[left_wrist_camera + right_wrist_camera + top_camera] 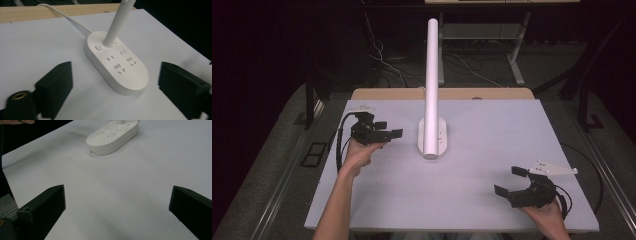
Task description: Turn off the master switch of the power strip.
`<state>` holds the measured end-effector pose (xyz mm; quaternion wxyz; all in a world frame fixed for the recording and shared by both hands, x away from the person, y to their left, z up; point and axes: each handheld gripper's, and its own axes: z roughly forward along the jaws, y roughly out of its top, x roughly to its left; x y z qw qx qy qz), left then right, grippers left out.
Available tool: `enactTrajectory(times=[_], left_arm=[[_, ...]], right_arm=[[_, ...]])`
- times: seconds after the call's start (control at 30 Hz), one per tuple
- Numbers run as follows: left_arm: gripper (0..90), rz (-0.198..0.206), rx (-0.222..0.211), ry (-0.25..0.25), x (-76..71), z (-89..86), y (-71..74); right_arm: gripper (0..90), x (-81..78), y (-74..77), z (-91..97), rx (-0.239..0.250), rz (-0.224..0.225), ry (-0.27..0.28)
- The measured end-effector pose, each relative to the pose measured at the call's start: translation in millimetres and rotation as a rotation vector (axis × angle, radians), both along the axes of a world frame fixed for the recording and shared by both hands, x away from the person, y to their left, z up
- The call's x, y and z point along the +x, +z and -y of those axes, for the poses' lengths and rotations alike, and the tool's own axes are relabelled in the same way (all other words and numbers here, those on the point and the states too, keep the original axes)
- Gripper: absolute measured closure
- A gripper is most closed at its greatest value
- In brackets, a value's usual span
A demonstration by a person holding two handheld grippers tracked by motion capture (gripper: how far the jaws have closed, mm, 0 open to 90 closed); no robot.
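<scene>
A power strip lies at the table's centre, a pole rising from it. The left gripper is at nine o'clock, the right gripper at four o'clock.

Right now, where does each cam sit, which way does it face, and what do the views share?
High view: above the person's side, looking forward and down on the table; both forearms, left gripper and right gripper show.
Left gripper view: rides the left gripper, facing the white power strip up close between its open jaws.
Right gripper view: rides the right gripper, facing the strip from farther off, jaws open.
Shared: all three show the strip and its white pole.
</scene>
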<state>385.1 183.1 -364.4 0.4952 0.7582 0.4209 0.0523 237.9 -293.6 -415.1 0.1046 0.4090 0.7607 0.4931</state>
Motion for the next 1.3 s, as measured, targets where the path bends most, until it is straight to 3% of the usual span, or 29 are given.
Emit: enactTrajectory(times=[0.13, 0.67, 1.3], left_arm=[[0.0, -0.003, -0.012, -0.006, -7.0, -0.4, 1.4], [0.0, 0.089, -0.021, -0.022, -47.0, 2.0, -1.1], [0.0, 0.109, -0.027, -0.048, -88.2, 3.4, -28.1]], right_arm=[[0.0, 0.0, -0.1, -0.5, -0.001, 0.002, 0.001], [0.0, -0.4, 0.1, -1.1, -0.005, 0.005, 0.001], [0.0, -0.5, -0.5, -3.1, -0.009, 0.005, 0.004]])
